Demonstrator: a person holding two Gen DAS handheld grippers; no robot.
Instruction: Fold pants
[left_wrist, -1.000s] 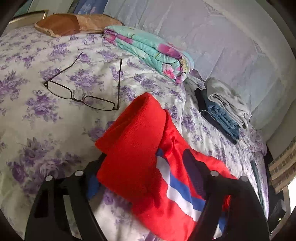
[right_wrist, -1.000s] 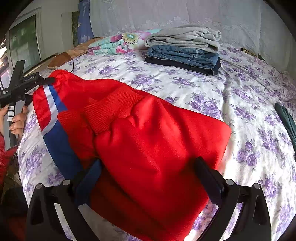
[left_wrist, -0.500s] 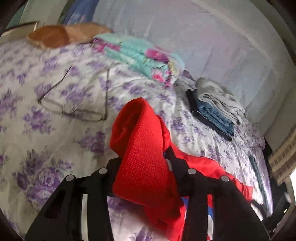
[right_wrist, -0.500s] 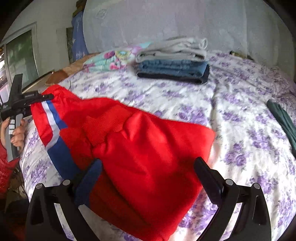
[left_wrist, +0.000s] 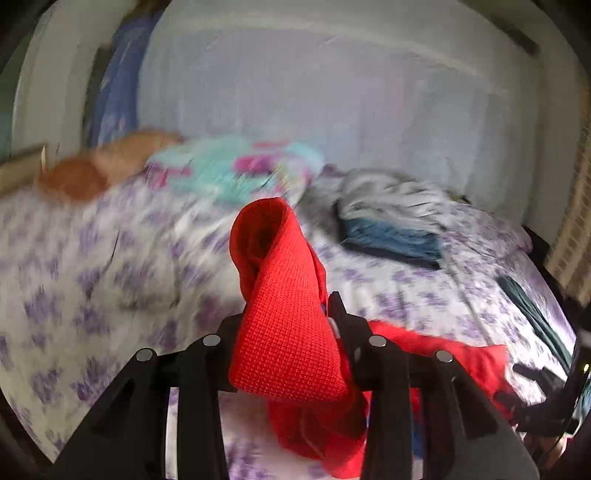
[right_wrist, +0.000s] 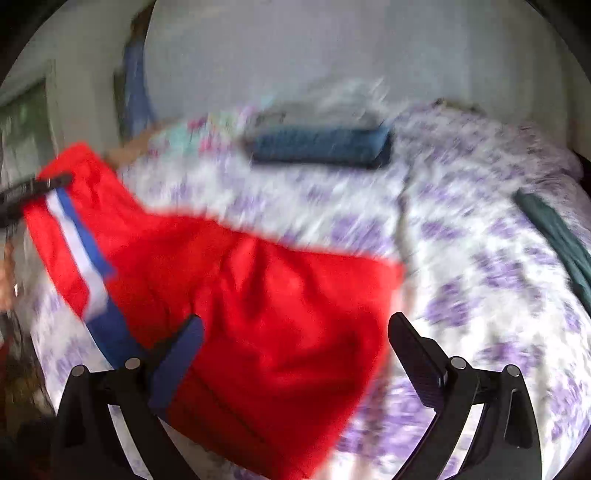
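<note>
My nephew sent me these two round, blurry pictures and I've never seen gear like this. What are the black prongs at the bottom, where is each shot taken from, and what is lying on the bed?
There is no robot here: a person holds a two-finger gripper in each hand, and each gripper carries a wide-angle camera looking along its fingers. The black prongs are those fingers. One picture comes from the left gripper, the other from the right gripper.

On the floral bedsheet lie red pants with a white and blue stripe, a stack of folded clothes, a folded floral blanket and a dark green cloth at the edge.

The left gripper's jaws are closing on the ribbed red cuff of the pants, which sits pinched between them and raised off the bed. The right gripper is open, with the pants below it, holding nothing.
</note>
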